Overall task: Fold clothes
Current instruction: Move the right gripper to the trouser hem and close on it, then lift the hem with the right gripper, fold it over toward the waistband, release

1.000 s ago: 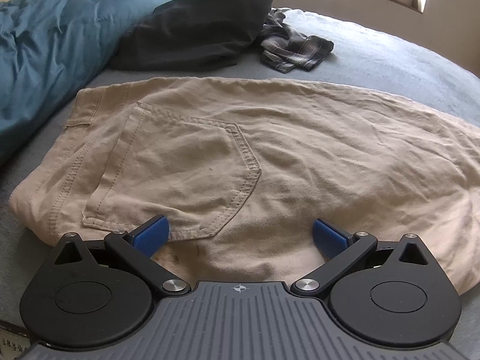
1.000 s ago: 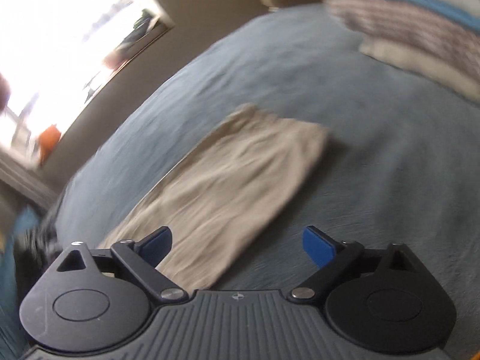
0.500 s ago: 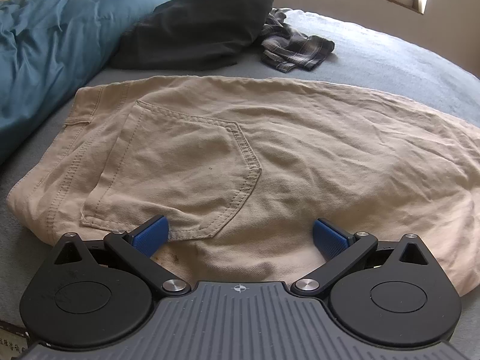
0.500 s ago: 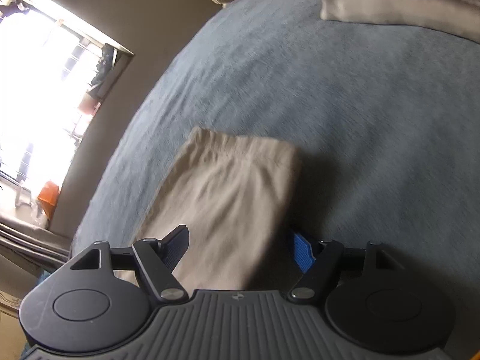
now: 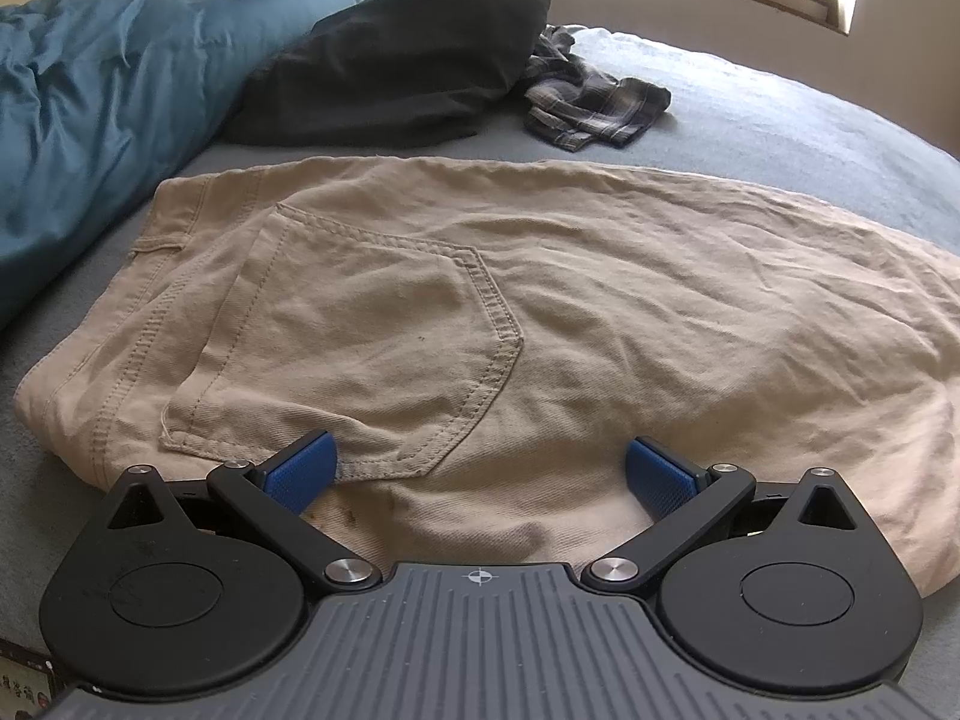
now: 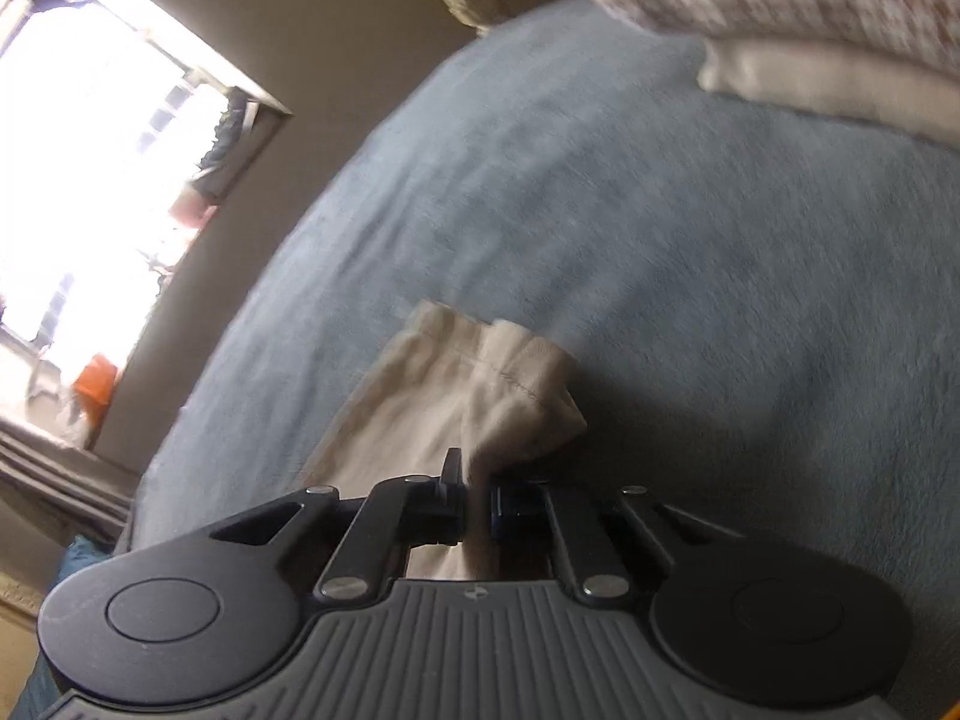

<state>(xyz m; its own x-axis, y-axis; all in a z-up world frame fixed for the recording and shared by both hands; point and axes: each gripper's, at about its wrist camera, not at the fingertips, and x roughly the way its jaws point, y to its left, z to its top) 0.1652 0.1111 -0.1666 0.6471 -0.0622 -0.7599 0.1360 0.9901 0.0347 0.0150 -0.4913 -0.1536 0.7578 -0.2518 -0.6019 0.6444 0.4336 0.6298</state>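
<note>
Beige trousers point(image 5: 600, 300) lie flat on the grey-blue bed cover point(image 5: 810, 120), back pocket point(image 5: 360, 336) facing up. My left gripper point(image 5: 480, 468) hovers open over the seat of the trousers, its blue pads point(image 5: 300, 468) wide apart and the pocket's lower corner between them. In the right wrist view the trouser leg point(image 6: 456, 396) runs away from me and ends in a hem. My right gripper point(image 6: 477, 498) is closing, and its jaws pinch a bunched fold of that leg near the hem.
A blue duvet point(image 5: 90, 108) lies at the left; a black garment point(image 5: 396, 72) and a crumpled plaid garment point(image 5: 594, 102) lie behind the trousers. Folded items point(image 6: 810, 30) are stacked at the far right of the bed. A bright window point(image 6: 72, 180) is on the left wall.
My right gripper moved in along the trouser leg towards its hem, and its jaws went from wide open to pinched on the cloth. The left gripper stayed still and open.
</note>
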